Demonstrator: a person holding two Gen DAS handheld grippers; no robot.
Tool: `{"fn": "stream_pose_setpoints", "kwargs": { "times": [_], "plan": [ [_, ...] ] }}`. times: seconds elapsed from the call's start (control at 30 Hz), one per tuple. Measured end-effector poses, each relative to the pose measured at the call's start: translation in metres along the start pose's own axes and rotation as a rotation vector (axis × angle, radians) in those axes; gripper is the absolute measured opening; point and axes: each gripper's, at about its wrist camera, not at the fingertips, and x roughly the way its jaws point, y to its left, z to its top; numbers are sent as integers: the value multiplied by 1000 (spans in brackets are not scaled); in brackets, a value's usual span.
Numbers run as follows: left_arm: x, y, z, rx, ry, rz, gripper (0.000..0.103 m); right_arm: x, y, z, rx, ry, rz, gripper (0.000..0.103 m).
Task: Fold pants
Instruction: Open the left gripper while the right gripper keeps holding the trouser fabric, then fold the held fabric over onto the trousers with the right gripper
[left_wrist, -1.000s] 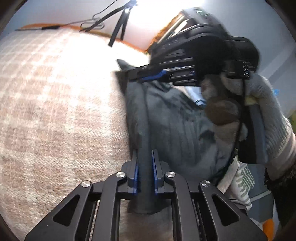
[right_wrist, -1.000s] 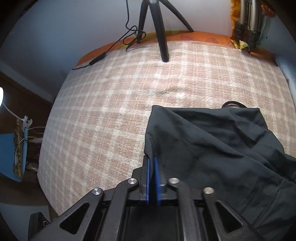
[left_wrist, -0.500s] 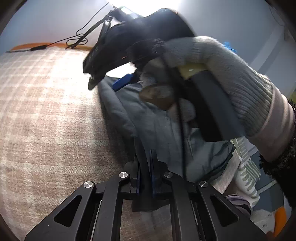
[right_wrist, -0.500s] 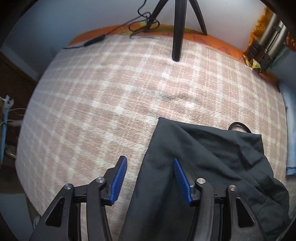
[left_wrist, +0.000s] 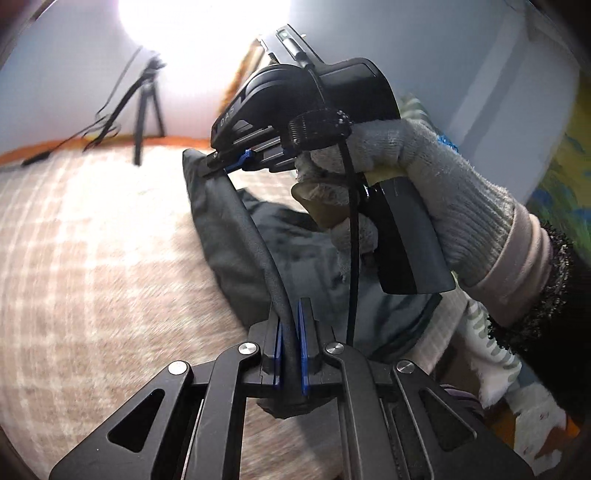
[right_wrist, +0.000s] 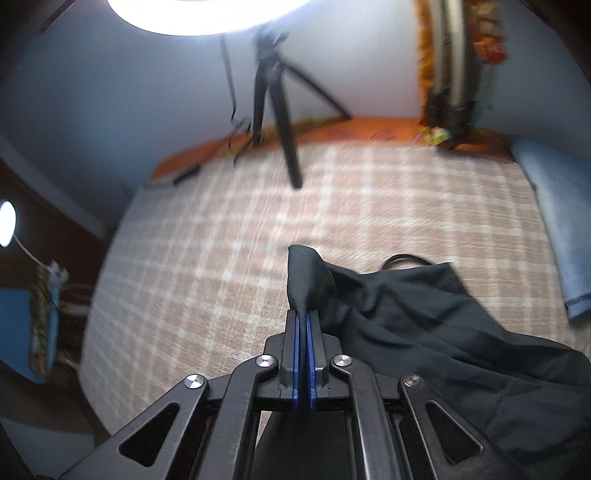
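Observation:
Dark pants (right_wrist: 424, 332) lie crumpled on a pink checked blanket (right_wrist: 229, 258); they also show in the left wrist view (left_wrist: 236, 236). My left gripper (left_wrist: 290, 328) is shut on a rolled edge of the pants, which runs taut up to the right gripper. My right gripper (right_wrist: 303, 321) is shut on another corner of the pants and lifts it off the blanket. In the left wrist view the right gripper (left_wrist: 218, 166), held by a gloved hand (left_wrist: 436, 184), pinches the far end of that same edge.
A black tripod (right_wrist: 273, 107) stands at the far edge of the bed, with cables beside it. A folded blue cloth (right_wrist: 554, 229) lies at the right. A bright lamp glares overhead. Patterned fabrics (left_wrist: 491, 354) lie at the right in the left wrist view.
My right gripper opened half a second ago, then shut again on a corner of the pants and lifted it. The left gripper has kept its hold on the edge.

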Motion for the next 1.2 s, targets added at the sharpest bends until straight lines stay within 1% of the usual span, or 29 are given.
{"fn": "stream_pose_setpoints", "kwargs": {
  "times": [0.1, 0.17, 0.3, 0.5, 0.63, 0.7, 0.77, 0.83, 0.9, 0.93, 0.97, 1.0, 1.03, 1.1, 1.2],
  "plan": [
    [7, -18, 11, 51, 20, -19, 5, -28, -28, -4, 44, -50, 19, 1],
    [14, -31, 18, 76, 40, -42, 5, -38, -38, -5, 71, -77, 19, 1],
    [28, -54, 23, 122, 68, -97, 5, -65, -76, -14, 123, -120, 11, 0],
    [60, -95, 31, 187, 112, -188, 4, -92, -131, -28, 207, -174, 5, 0],
    [73, -114, 46, 208, 110, -230, 4, -105, -170, -40, 282, -202, 10, 0],
    [79, -123, 52, 209, 118, -248, 4, -110, -186, -44, 302, -216, 1, 0],
    [80, -133, 52, 234, 122, -270, 4, -115, -201, -50, 324, -225, 4, 0],
    [79, -138, 51, 267, 129, -287, 4, -118, -214, -57, 335, -226, -11, 0],
    [77, -134, 50, 256, 163, -323, 6, -119, -230, -63, 358, -225, -20, 0],
    [76, -128, 49, 245, 175, -333, 15, -120, -239, -67, 370, -225, -26, 0],
    [73, -124, 48, 241, 185, -334, 33, -121, -247, -71, 380, -226, -26, 0],
    [67, -119, 45, 248, 181, -325, 39, -122, -255, -75, 390, -227, -29, 0],
    [61, -113, 41, 273, 158, -289, 40, -123, -261, -77, 395, -227, -33, 0],
    [61, -101, 37, 305, 154, -215, 40, -123, -275, -82, 404, -225, -40, 0],
    [75, -80, 32, 276, 189, -163, 40, -120, -295, -87, 431, -214, -46, 0]
  ]
}}
